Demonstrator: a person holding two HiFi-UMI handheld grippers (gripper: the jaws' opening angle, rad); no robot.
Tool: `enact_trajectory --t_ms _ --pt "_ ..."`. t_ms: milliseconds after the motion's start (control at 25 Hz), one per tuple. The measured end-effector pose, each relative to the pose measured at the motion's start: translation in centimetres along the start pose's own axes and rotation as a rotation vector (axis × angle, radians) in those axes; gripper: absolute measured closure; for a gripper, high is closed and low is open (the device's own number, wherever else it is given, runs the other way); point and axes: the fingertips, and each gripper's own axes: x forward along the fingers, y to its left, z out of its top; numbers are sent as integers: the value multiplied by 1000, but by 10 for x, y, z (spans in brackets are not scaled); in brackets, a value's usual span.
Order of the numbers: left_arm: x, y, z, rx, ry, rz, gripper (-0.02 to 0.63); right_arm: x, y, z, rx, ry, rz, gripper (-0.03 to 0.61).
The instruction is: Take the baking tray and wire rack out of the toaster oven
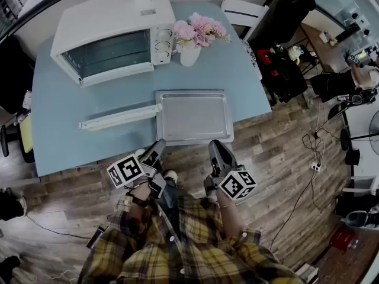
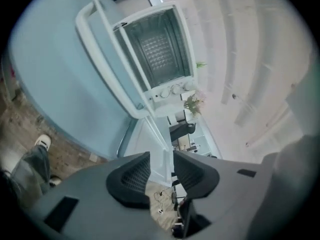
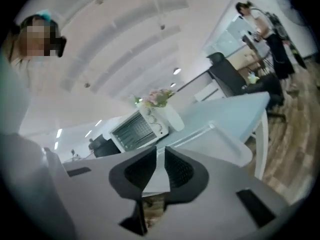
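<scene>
1. The table [image 1: 65, 99] is big and light blue, with a flat top.
2. A white oven [image 1: 100, 16] sits at the far left of the table. Its door is open toward the near side.
3. The door's long white handle [image 1: 118, 117] is near the middle of the table, just left of the tray.
4. A white vase [image 1: 190, 55] with pink flowers stands just right of the oven.
5. A flat grey tray [image 1: 194, 116] lies on the near right part of the table. Its near edge pokes out past the table's edge.
</scene>
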Motion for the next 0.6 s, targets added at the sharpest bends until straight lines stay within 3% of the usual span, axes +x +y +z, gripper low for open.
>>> enact_trajectory --t_ms 280,480,600 --pt "-36 -61 51 419 -118 -67 485 37 104 34 -441 -2 208 545" --pt "-64 -90 93 699 -183 -62 505 71 160 37 -590 26 300 537" --pt "-76 -99 126 818 -191 -41 520 98 186 41 -633 24 310 537"
